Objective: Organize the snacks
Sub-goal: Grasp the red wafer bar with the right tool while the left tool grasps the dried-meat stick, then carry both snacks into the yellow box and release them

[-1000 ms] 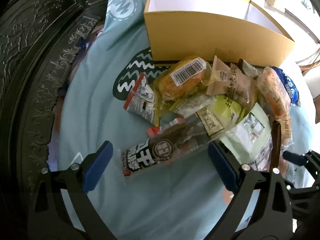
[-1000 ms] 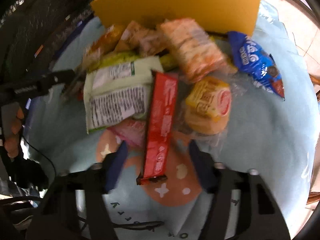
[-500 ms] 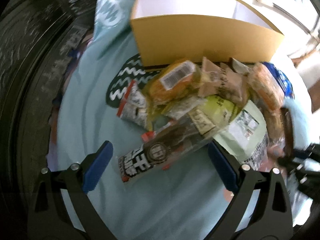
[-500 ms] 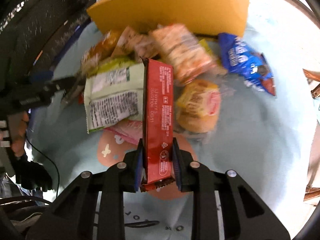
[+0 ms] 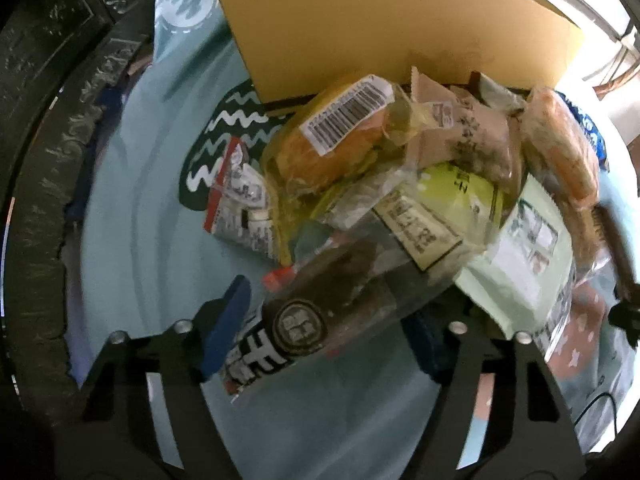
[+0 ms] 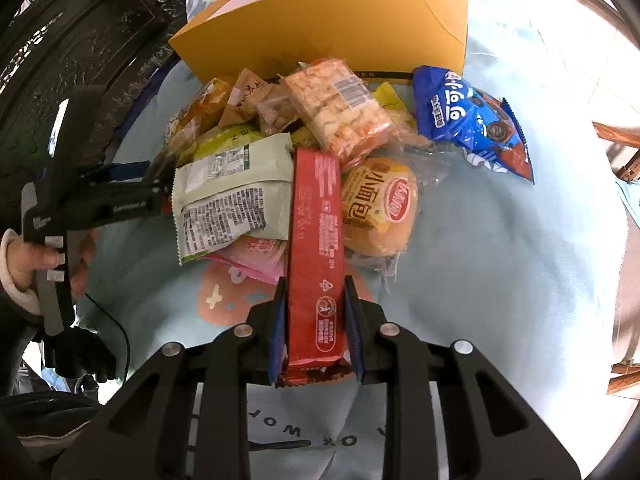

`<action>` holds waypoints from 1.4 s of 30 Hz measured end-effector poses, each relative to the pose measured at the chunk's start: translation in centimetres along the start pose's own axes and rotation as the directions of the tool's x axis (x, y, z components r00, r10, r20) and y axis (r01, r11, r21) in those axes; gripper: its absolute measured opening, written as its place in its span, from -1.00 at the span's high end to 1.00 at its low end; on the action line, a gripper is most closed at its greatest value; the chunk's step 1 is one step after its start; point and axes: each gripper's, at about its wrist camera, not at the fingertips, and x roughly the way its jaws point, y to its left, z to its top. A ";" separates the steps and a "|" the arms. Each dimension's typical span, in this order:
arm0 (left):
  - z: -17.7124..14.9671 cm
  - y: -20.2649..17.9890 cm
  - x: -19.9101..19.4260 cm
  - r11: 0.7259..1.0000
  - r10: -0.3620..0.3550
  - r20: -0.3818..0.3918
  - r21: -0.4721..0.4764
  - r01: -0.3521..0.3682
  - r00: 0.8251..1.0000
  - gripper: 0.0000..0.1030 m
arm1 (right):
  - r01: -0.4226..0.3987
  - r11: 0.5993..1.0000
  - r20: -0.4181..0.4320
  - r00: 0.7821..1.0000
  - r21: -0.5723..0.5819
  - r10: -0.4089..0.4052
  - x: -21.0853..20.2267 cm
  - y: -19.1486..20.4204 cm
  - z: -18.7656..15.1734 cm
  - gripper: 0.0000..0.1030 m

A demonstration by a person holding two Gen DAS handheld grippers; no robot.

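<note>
The right gripper (image 6: pixel 316 332) is clamped on a red bar (image 6: pixel 316 240) at 6 o'clock of the snack pile (image 6: pixel 288 152). The left gripper (image 5: pixel 320 336) brackets a dark packet (image 5: pixel 316 316), partly closed; grip unclear. The yellow box (image 6: pixel 340 28) at 12 o'clock shows no snacks inside; sorting has barely begun.
</note>
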 end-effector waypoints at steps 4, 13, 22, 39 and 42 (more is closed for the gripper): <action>0.2 -0.3 -0.4 1.000 -0.014 0.021 0.022 0.013 1.000 0.19 | 0.001 1.000 0.003 1.000 -0.001 -0.001 0.0 0.0 0.1 0.53; -0.2 0.9 -4.9 0.998 -0.033 0.112 -0.041 0.037 0.993 0.51 | -0.030 0.999 0.043 0.999 -0.018 0.031 -1.6 0.4 1.3 0.53; 0.3 1.6 -9.1 0.994 -0.058 0.179 -0.079 0.073 0.982 0.51 | -0.045 0.998 0.137 0.989 -0.041 0.050 -4.4 0.9 4.0 0.53; 11.0 -0.6 -12.9 0.971 -0.170 0.291 -0.114 0.210 0.941 0.49 | -0.044 0.999 0.410 0.911 0.006 0.037 -8.4 -0.3 15.7 0.53; 13.7 -1.2 -11.1 0.966 -0.184 0.256 -0.131 0.223 0.949 0.49 | -0.041 0.999 0.409 0.912 0.030 0.025 -7.2 -0.9 17.7 0.53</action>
